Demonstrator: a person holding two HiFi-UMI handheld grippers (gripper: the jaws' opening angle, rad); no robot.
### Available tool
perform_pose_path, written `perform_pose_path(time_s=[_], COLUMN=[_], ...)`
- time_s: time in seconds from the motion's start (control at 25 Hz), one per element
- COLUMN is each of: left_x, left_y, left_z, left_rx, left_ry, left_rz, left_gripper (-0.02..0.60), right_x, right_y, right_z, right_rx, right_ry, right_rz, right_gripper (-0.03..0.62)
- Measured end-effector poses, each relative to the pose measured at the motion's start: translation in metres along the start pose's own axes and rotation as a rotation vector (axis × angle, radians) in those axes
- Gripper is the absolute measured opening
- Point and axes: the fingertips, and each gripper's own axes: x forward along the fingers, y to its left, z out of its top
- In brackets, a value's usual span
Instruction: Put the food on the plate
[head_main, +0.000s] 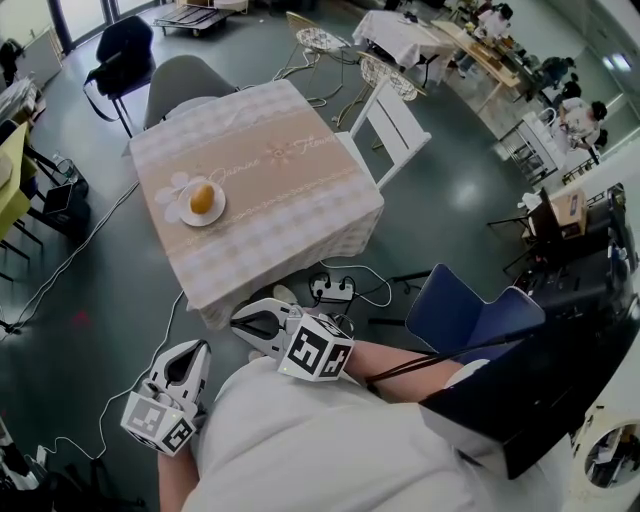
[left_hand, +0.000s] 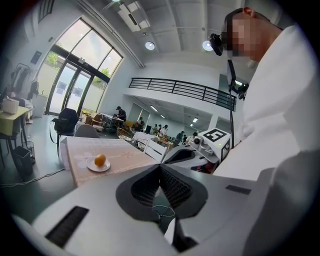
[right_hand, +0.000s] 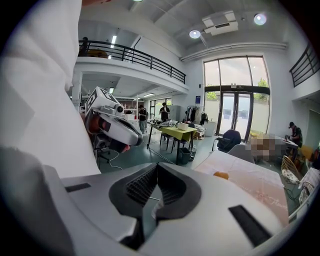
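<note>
**Orange food on plate; both tools shut and empty**

Orange-coloured food (head_main: 202, 198), one piece, sits on the one white plate (head_main: 181, 213), toward the left edge of the single cloth-covered table (head_main: 290, 190). On this evidence the placing step appears done, and no other food is seen on the table.

Two tools are counted. The left tool (head_main: 198, 348) and the right tool (head_main: 238, 322) hang off the table's near corner, well apart from it and close to the person. Each has its jaws pressed together with nothing between them.

The next move would call only for confirming that the food rests steady. No fresh grasp looks necessary.
</note>
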Motion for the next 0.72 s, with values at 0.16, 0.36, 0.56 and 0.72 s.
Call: perform_pose_path(time_s=[0.16,0.36,0.56,0.72], left_x=[0.004,0.010,0.017,0.023], left_y=[0.001,0.004,0.009,0.013], left_z=[0.001,0.002,0.003,0.004], left_rx=[0.002,0.002,0.000,-0.002], left_ry=[0.004,0.009,0.012,0.013], left_rz=[-0.008,-0.014,-0.013,-0.010], left_gripper=[0.009,0.009,0.009,0.009], right_x=[-0.001,-0.001,0.000,0.000], right_y=[-0.003,-0.009,-0.018,-0.025], right_z=[0.000,-0.001,-0.004,-0.005], right_rx=[0.001,0.006,0.006,0.003], right_ry=[0.003,0.006,0.008,0.010], right_rz=[-0.006,-0.010,-0.011,-0.011], right_gripper=[0.014,0.014,0.014,0.014])
